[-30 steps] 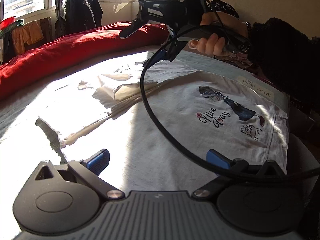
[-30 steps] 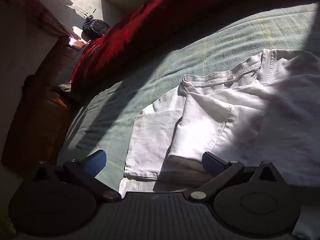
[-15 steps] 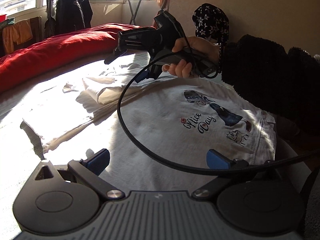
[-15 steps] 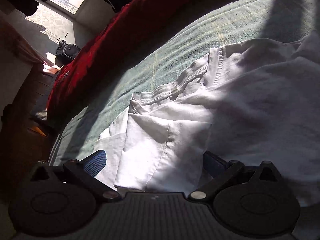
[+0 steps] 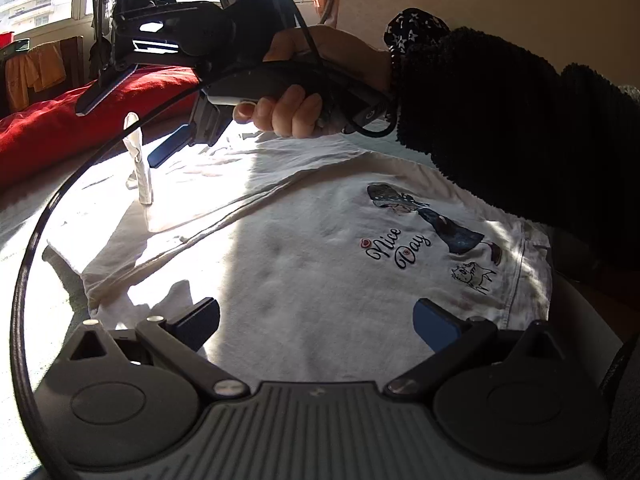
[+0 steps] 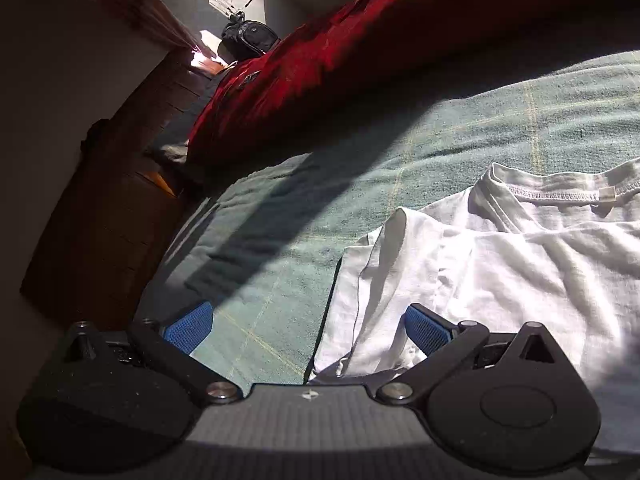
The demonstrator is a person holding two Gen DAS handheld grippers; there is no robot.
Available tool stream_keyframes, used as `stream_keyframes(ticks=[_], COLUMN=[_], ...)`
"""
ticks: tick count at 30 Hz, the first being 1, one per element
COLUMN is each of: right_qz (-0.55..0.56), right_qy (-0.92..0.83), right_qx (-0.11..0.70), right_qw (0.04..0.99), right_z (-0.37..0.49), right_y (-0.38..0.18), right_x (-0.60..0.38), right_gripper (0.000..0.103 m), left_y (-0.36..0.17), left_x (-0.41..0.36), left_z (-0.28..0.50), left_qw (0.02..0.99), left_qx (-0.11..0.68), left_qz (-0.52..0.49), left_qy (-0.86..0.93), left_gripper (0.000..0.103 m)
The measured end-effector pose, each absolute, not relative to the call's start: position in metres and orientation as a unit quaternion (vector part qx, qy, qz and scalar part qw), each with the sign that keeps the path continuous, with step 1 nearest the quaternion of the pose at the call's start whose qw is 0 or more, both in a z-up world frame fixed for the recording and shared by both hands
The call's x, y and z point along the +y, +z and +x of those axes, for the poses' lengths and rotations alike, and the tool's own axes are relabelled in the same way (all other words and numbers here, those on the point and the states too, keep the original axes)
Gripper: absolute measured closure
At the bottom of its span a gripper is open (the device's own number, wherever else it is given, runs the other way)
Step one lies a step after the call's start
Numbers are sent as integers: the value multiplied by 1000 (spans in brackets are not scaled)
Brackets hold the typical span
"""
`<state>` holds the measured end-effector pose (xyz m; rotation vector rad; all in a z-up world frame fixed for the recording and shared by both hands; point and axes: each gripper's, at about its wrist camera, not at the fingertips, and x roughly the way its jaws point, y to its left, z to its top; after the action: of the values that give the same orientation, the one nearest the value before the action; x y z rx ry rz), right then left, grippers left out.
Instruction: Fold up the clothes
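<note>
Folding a white T-shirt (image 5: 320, 280) spread flat on a green blanket (image 6: 400, 160).

Both grippers stand wide and hold nothing: the left gripper (image 5: 316, 320) hovers over the shirt's hem near the "Nice Day" print (image 5: 396, 248), and the right gripper (image 6: 306, 326) hangs over the sleeve (image 6: 384, 264) beside the collar (image 6: 560, 194).

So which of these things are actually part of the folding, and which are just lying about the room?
Part of the job:
- white T-shirt with the "Nice Day" print
- left hand-held gripper, open
- right hand-held gripper, open

Just lying about:
- red duvet
- green bedspread
- clothes rack by the window
- black bag on the floor
</note>
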<state>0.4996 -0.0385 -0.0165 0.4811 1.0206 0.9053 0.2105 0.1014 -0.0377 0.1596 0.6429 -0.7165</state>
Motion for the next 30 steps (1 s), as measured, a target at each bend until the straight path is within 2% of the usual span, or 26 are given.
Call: stream_keyframes(ticks=[8, 21, 30], right_qz=[188, 137, 185], right_qy=[418, 240, 173], right_qx=[455, 442, 440], right_qw=[764, 853, 861], right_z=[483, 456, 436], right_y=[-5, -12, -36], right_x=[-39, -180, -258], right_gripper=[0, 0, 0], left_y=[-35, -23, -16], left_x=[101, 56, 33], left_z=[209, 195, 187], left_qw=[885, 855, 833], left_qx=[304, 280, 265], left_qz=[75, 87, 82], left_qy=[-346, -427, -478], left_gripper=[1, 1, 1])
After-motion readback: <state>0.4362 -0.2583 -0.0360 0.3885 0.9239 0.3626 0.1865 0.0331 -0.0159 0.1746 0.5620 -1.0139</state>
